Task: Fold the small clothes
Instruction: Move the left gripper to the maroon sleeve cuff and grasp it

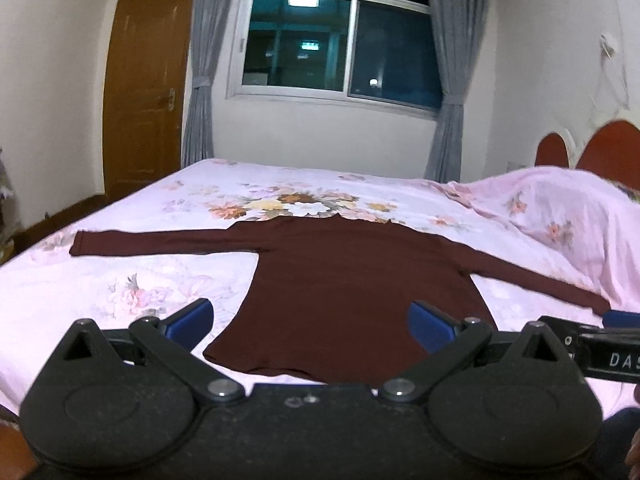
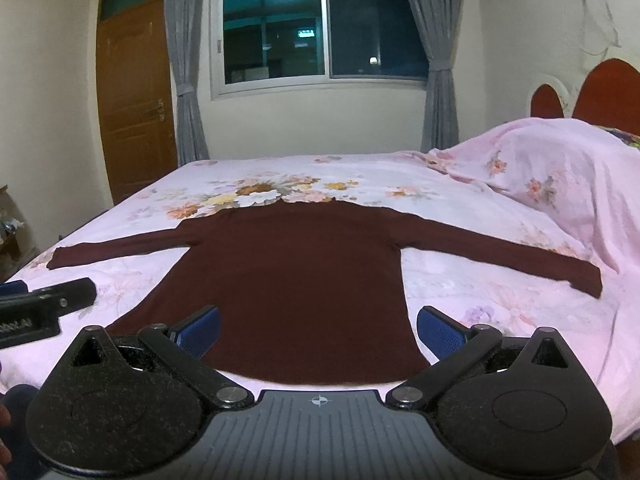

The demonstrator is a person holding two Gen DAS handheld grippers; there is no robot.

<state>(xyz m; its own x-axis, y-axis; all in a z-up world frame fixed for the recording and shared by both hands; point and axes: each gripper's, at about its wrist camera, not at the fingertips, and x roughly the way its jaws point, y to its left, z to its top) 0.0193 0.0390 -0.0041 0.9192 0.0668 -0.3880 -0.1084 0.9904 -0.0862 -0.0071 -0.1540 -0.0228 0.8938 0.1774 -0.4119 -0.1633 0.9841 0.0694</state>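
Maroon top (image 2: 296,276) flat on bed (image 2: 460,208); both grippers agape.

Bedsheet (image 2: 460,292) bare around shirt (image 2: 296,280); covered mound (image 2: 560,168) blocks right sleeve end.

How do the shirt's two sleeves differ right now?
The left sleeve runs nearly straight sideways on flat sheet; the right sleeve slants toward the near edge. The left cuff lies clear on the sheet; the right cuff ends beside the bunched pink cover. Both lie flat, unfolded, ungripped.
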